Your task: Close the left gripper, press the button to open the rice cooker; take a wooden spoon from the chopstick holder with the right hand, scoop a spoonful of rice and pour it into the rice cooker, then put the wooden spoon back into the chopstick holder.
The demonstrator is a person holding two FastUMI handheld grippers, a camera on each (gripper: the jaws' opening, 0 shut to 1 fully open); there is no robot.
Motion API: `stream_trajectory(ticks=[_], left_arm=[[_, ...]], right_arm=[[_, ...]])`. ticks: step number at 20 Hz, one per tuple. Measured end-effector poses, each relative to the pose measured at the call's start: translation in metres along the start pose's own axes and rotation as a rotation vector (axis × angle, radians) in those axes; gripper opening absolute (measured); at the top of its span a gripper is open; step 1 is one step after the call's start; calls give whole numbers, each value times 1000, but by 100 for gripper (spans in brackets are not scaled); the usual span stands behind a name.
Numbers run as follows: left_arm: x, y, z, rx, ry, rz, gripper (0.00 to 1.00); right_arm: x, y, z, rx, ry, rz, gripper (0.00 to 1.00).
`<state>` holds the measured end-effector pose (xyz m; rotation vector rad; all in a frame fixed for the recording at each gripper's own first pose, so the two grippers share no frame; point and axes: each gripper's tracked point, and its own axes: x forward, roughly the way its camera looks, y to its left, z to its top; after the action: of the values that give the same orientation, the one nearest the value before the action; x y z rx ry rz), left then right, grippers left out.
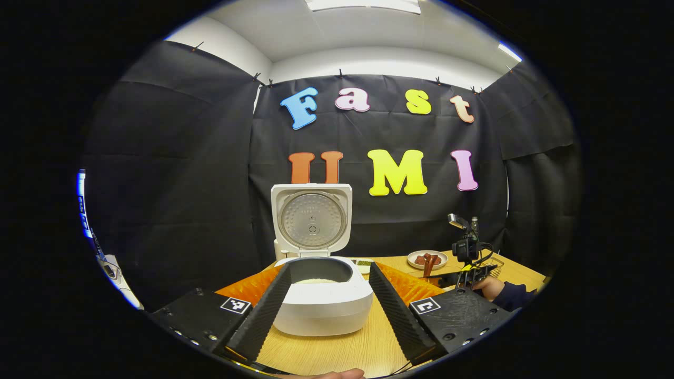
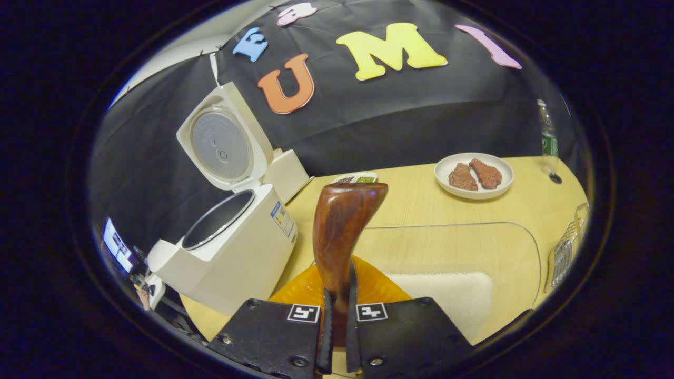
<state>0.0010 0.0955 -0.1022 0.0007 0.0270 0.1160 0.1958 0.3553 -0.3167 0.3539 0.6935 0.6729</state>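
Observation:
The white rice cooker (image 1: 324,308) stands right in front of me with its lid (image 1: 311,218) raised; a pale layer of rice (image 1: 315,281) lies in the pot. My left gripper (image 1: 329,267) is open, one finger on each side of the cooker, touching nothing. My right gripper (image 2: 339,295) is shut on the handle of the brown wooden spoon (image 2: 345,221), whose bowl points up and away with its back to me. The spoon is above an orange mat (image 2: 308,287), between the open cooker (image 2: 231,247) and a clear tub of rice (image 2: 453,295). The right gripper (image 1: 466,250) and its hand (image 1: 487,287) also appear far right.
A plate with brown meat pieces (image 2: 474,176) sits toward the back of the wooden table (image 2: 421,202), with a small dish (image 2: 355,179) and a bottle (image 2: 547,139) nearby. A wire basket (image 2: 566,250) stands at the right edge. Black cloth walls the booth.

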Motion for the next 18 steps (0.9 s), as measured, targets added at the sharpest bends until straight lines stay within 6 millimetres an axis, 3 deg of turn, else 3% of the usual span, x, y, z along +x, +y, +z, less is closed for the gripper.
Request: stream_trajectory(ticks=[6, 10, 18], left_arm=[[1, -3, 2, 7, 0, -3, 94], [0, -4, 1, 17, 3, -2, 94], [1, -14, 0, 30, 16, -6, 94]], right_arm=[[-24, -15, 30, 259, -115, 54, 12], [-41, -40, 48, 398, -203, 38, 12], [-94, -70, 87, 683, -422, 126, 11]])
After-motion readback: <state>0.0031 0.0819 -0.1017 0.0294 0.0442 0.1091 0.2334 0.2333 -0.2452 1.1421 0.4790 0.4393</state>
